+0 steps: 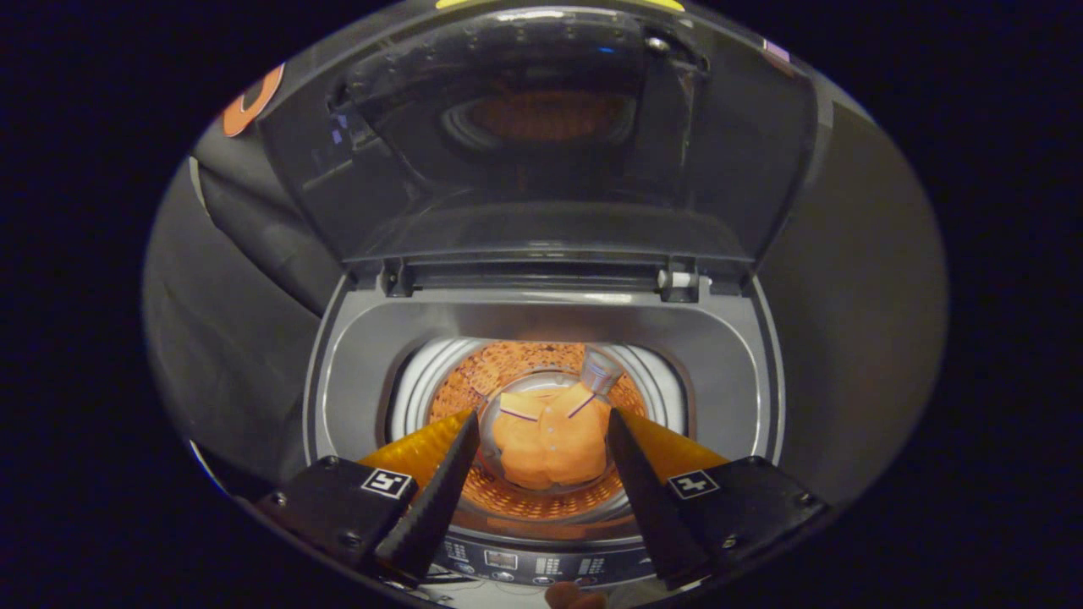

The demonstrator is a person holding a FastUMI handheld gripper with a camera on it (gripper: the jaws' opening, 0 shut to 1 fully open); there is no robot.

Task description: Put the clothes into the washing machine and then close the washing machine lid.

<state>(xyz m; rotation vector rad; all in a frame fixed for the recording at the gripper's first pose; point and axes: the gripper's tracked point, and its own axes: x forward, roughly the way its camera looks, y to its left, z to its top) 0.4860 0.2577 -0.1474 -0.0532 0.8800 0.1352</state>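
Gripper view is looking down over the grey top-loading washing machine (541,326), and you are holding the gripper (541,431) above its front edge with the fingers spread wide apart, gripping nothing. That open, empty stance is fitting a hand that is finished with the cloth: the folded orange garment with thin dark stripes (554,440) is lying at the bottom of the perforated metal drum (525,499), well below the fingers and showing in the gap between them, touching neither one. It is resting roughly in the middle of the drum floor, just beside a small pale grey fitting (601,372) standing on its far side; what that part is I cannot tell.

The dark translucent hinged lid (541,135) is standing raised behind the opening, tilted back on its hinges (677,283) so that the mouth of the drum is staying free for loading. The control panel with small buttons (525,562) is running along the machine's near edge, right under your fingers, so you are hovering at the front of the tub rather than over the hinge side.

By my judgement, the loading part is looking done and the closing is not yet begun. You will probably be needing to reach past the opening to the lid's upper rim and bring it forward and down, keeping the fingers clear of the closing gap.
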